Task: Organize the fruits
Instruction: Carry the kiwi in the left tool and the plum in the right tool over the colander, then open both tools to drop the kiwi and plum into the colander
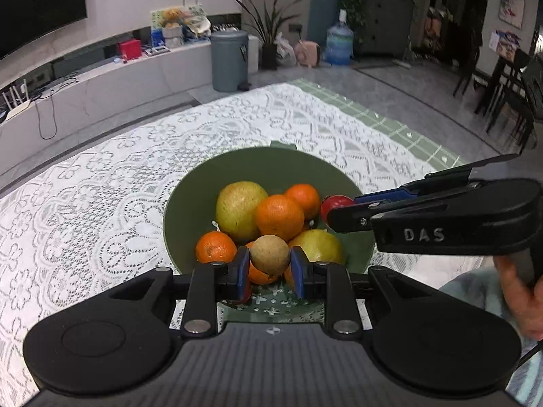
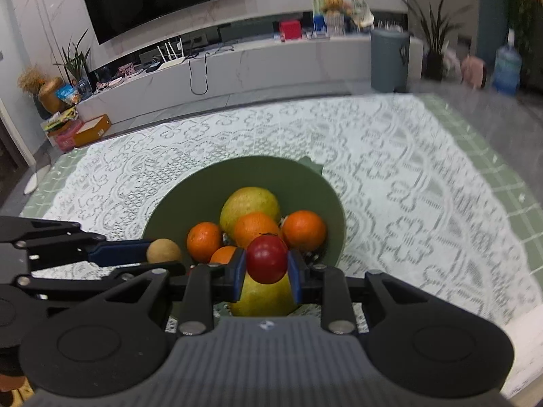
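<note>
A green bowl (image 1: pixel 190 186) (image 2: pixel 169 210) on the lace cloth holds several oranges (image 1: pixel 279 217) (image 2: pixel 303 230) and two yellow-green fruits (image 1: pixel 239 210) (image 2: pixel 249 203). My left gripper (image 1: pixel 269 269) is shut on a small tan round fruit (image 1: pixel 269 254) just above the near side of the bowl. My right gripper (image 2: pixel 267 273) is shut on a small red fruit (image 2: pixel 267 259), also over the bowl's near side. In the left wrist view the right gripper (image 1: pixel 334 217) comes in from the right with the red fruit (image 1: pixel 334 203). The left gripper (image 2: pixel 152 254) with the tan fruit (image 2: pixel 164 251) shows at the left of the right wrist view.
The white lace cloth (image 1: pixel 101 186) (image 2: pixel 407 186) covers a green checked table. A hand (image 1: pixel 519 291) grips the right tool's handle. Beyond the table stand a grey bin (image 1: pixel 229 61), a water jug (image 1: pixel 338 45), a low TV shelf (image 2: pixel 237 57) and dark chairs (image 1: pixel 502 88).
</note>
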`<state>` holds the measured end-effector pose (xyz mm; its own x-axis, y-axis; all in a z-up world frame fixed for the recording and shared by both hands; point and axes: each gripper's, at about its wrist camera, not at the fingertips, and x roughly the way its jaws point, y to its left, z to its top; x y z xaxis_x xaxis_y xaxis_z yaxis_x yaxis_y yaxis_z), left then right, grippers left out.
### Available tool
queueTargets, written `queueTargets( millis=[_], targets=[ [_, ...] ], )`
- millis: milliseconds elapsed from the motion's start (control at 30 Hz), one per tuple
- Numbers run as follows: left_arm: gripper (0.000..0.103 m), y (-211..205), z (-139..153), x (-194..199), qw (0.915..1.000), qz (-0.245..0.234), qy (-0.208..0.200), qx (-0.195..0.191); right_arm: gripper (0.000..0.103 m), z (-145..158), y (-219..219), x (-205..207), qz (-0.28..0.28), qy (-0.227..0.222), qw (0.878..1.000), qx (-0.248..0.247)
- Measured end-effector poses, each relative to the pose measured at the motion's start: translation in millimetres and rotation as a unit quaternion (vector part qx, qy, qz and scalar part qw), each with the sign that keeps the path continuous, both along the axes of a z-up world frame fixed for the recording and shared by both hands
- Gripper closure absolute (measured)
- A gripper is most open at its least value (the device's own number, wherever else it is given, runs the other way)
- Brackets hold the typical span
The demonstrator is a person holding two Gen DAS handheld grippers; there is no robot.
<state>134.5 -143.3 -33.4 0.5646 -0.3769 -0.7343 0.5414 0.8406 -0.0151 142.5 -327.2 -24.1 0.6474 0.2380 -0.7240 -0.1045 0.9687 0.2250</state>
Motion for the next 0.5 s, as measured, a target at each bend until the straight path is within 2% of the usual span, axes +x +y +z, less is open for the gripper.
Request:
queueTargets(
  millis=[133, 300, 400, 500],
  targets=[
    [0.074, -3.6, -5.1, 7.6, 0.9997, -0.012, 0.016, 0.011, 0.08, -5.6, -4.0, 7.6, -0.001, 0.023, 0.999, 0.028],
    [0.074, -7.7, -13.5, 16.1, 0.9986, -0.02, 0.042, 0.024, 0.08, -8.2, 3.9, 13.9, 0.011, 0.031, 0.999, 0.021],
    [0.074, -9.7, -21.1, 23.9, 0.9969, -0.022, 0.068, 0.032, 0.08, -10.1, 5.0, 16.2, 0.016, 0.036, 0.999, 0.022],
    [0.074, -9.1, -26.8, 30.7, 0.9945, -0.027, 0.096, 0.032, 0.08, -12.1, -2.1, 17.0, 0.007, 0.04, 0.998, 0.043]
  ],
)
